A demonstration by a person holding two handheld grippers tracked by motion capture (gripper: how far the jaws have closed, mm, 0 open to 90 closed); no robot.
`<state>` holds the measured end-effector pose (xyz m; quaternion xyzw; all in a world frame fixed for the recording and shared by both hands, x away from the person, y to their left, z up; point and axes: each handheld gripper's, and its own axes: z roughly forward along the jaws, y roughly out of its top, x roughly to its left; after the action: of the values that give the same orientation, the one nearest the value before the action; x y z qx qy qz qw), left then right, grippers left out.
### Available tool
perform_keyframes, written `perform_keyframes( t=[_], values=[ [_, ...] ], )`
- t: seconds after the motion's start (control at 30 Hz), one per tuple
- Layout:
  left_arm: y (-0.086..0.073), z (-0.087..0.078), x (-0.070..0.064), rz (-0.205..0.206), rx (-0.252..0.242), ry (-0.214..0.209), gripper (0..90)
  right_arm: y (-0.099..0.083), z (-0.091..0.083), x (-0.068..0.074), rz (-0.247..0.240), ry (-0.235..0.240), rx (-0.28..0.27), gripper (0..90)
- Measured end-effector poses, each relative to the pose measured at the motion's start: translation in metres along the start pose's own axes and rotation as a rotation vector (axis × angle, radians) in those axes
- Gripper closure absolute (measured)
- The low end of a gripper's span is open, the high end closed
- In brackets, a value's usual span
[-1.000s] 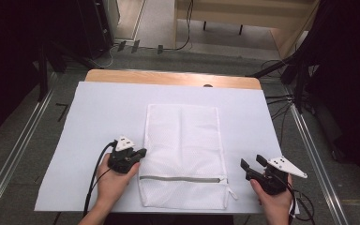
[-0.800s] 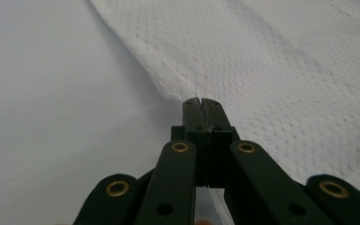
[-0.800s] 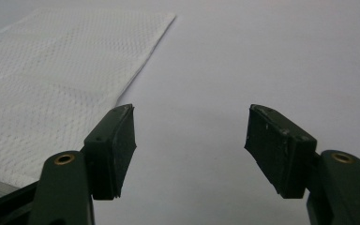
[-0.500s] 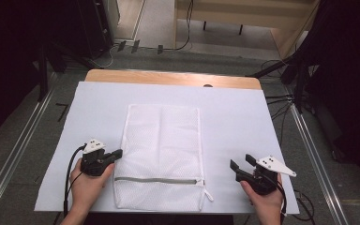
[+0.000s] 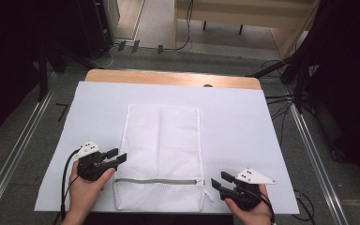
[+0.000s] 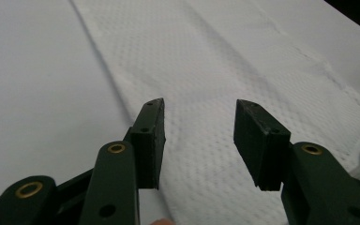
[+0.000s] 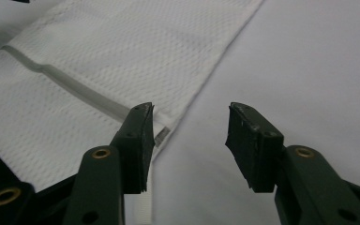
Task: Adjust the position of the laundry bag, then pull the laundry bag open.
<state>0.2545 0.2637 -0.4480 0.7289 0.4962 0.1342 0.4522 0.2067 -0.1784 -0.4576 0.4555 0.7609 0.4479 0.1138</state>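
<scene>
Two grippers are flanking a white mesh laundry bag [image 5: 161, 157] lying flat on the white table cover [image 5: 243, 126]. Left gripper [image 5: 116, 156], jaws spread and empty, is hovering at the bag's left edge, fabric showing between them. Right gripper [image 5: 218, 181], also released, is sitting just beside the grey zipper's [image 5: 157, 181] end.

Lab or test room. Evidence: desk [image 5: 168, 77] under a white sheet [image 5: 262, 140], grey carpet floor [image 5: 23, 122], metal floor rails [image 5: 16, 157], loose cables [image 5: 281, 101], dark equipment stands [image 5: 309, 61].
</scene>
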Motion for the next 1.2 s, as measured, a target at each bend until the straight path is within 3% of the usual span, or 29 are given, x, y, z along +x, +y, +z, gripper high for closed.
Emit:
perform_keyframes(
  t=[0.03, 0.07, 0.1, 0.3, 0.4, 0.43, 0.47, 0.67, 0.7, 0.77, 0.87, 0.9, 0.93, 0.97, 1.0, 1.2],
  values=[
    [0.000, 0.001, -0.004, 0.009, -0.002, -0.009, 54.4, 0.000, 0.004, 0.002, 0.009, 0.029, 0.011, 55.9],
    [0.000, 0.001, -0.009, 0.022, 0.000, -0.013, 54.4, 0.000, 0.004, 0.002, 0.009, 0.029, 0.011, 55.9],
    [0.000, 0.003, -0.014, 0.029, 0.002, -0.024, 54.8, -0.001, 0.011, 0.006, 0.018, 0.059, 0.042, 56.8],
    [-0.002, 0.012, -0.034, 0.071, 0.032, -0.089, 56.2, -0.004, 0.025, 0.013, -0.005, 0.071, 0.112, 55.9],
    [-0.003, 0.019, -0.048, 0.076, 0.047, -0.152, 58.2, -0.006, 0.032, 0.014, -0.021, 0.079, 0.135, 54.1],
    [-0.003, 0.019, -0.048, 0.076, 0.047, -0.152, 59.3, -0.006, 0.032, 0.014, -0.021, 0.079, 0.135, 54.1],
    [-0.003, 0.023, -0.054, 0.087, 0.064, -0.193, 60.4, -0.007, 0.035, 0.017, -0.033, 0.089, 0.142, 53.7],
    [-0.003, 0.030, -0.065, 0.109, 0.080, -0.221, 61.0, -0.008, 0.039, 0.027, -0.115, 0.034, 0.139, 52.0],
    [-0.003, 0.030, -0.065, 0.109, 0.081, -0.224, 61.0, -0.011, 0.039, 0.032, -0.152, -0.003, 0.134, 55.4],
    [-0.003, 0.030, -0.066, 0.110, 0.080, -0.225, 60.9, -0.013, 0.040, 0.037, -0.174, -0.064, 0.122, 61.8],
    [-0.003, 0.033, -0.069, 0.117, 0.086, -0.228, 60.8, -0.013, 0.040, 0.039, -0.170, -0.083, 0.118, 65.8],
    [-0.003, 0.033, -0.069, 0.116, 0.086, -0.227, 60.7, -0.013, 0.040, 0.041, -0.164, -0.106, 0.119, 72.1],
    [-0.003, 0.034, -0.072, 0.117, 0.089, -0.231, 60.6, -0.012, 0.040, 0.042, -0.162, -0.111, 0.126, 77.9],
    [-0.003, 0.034, -0.072, 0.117, 0.089, -0.231, 60.5, -0.012, 0.040, 0.042, -0.162, -0.111, 0.126, 77.9],
    [-0.004, 0.036, -0.075, 0.123, 0.097, -0.239, 60.6, -0.011, 0.040, 0.042, -0.185, -0.098, 0.130, 85.4],
    [-0.008, 0.041, -0.086, 0.140, 0.110, -0.266, 60.5, -0.007, 0.039, 0.040, -0.170, -0.058, 0.130, 88.4]
  ],
)
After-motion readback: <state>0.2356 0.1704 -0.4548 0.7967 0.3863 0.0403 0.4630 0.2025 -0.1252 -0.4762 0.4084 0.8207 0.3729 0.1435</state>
